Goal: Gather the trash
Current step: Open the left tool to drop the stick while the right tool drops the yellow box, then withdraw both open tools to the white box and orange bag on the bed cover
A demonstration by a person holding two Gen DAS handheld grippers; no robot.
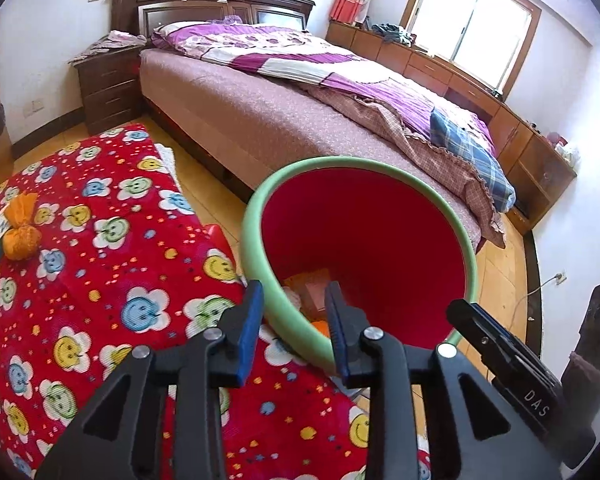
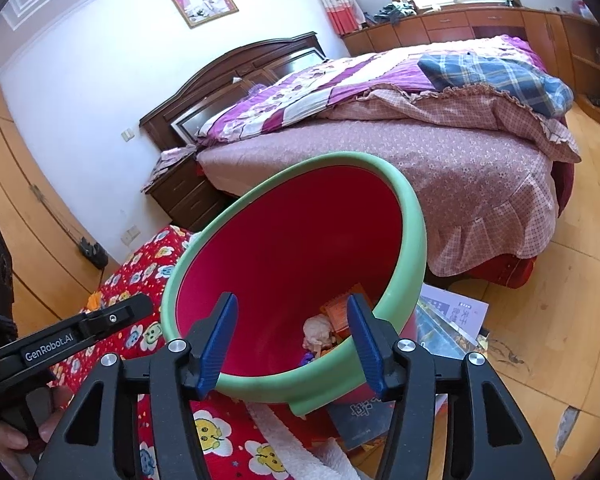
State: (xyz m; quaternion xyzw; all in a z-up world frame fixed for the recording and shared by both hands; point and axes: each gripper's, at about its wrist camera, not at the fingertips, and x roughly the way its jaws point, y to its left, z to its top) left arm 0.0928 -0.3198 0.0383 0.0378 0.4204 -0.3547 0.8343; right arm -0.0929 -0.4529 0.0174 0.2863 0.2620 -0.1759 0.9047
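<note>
Red bin (image 1: 364, 236) with green rim stood tilted beside the red flowered cloth (image 1: 100, 280), bed (image 1: 284, 112) behind. Trash (image 2: 320, 332) lay at its bottom. Left gripper (image 1: 294, 320) jaws apart, straddling the rim without pressing it. Right gripper (image 2: 294, 340) jaws apart over the bin mouth, nothing held. Orange pouch (image 1: 20, 236) sat on the cloth.

You're looking at the bin (image 1: 360, 248) standing just beside the cloth-covered desk (image 1: 100, 280), with the bed (image 1: 300, 112) lying behind it. Scraps (image 2: 320, 332) are sitting in the bin's bottom, a tied bundle (image 1: 20, 236) is resting on the desk's far left, and papers (image 2: 452, 316) are lying on the floor to the bin's right.
</note>
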